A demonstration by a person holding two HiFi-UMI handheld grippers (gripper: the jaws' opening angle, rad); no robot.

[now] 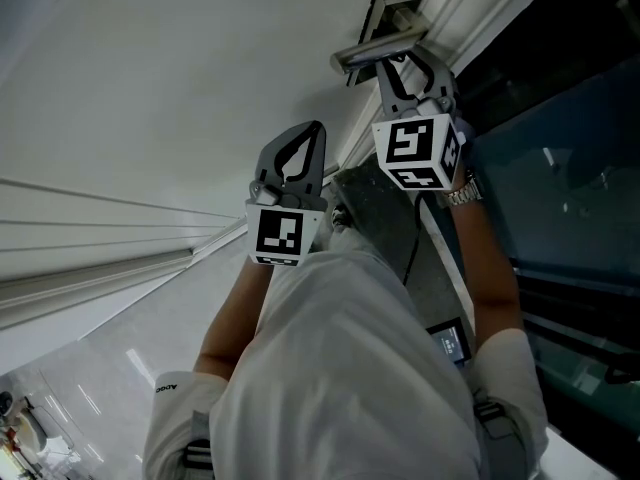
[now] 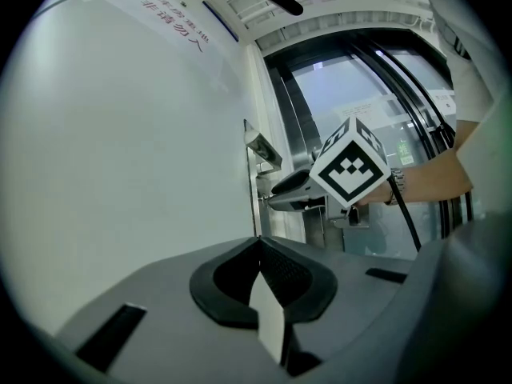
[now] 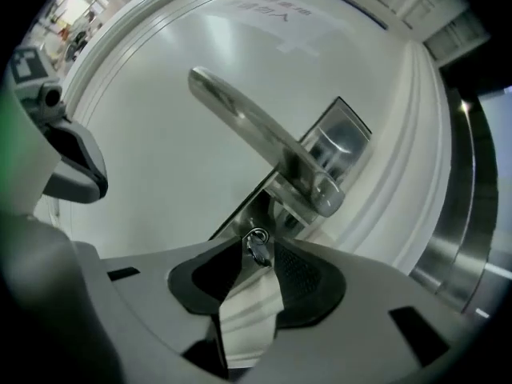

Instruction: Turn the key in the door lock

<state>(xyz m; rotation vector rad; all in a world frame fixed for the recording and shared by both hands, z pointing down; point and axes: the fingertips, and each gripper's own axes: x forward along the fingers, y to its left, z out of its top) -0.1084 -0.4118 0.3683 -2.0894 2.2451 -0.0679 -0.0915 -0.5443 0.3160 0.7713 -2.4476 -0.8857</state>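
The right gripper (image 1: 410, 68) is reaching up to the white door (image 1: 150, 88), just under the silver lever handle (image 3: 264, 146). In the right gripper view its two jaws are pinching the key (image 3: 257, 245) right at their tips, with a white wedge of door showing in the gap behind the pads. The key is sitting in the lock on the steel plate (image 3: 346, 128), directly below the spot where the handle joins that plate. The handle is slanting up and to the left across that view.

The left gripper (image 2: 256, 246) is hovering beside the door, apart from the lock, pointing along the door face. Its jaws are pressed together at the tips and pinching nothing. From its camera the right gripper's marker cube (image 2: 350, 170) is showing at the door's edge, a black cable trailing down behind it.

From the head view, both forearms are stretching forward, the right one wearing a metal wristwatch (image 1: 462, 196). Dark glass panels (image 1: 570, 188) are running along the right side, next to the door frame.
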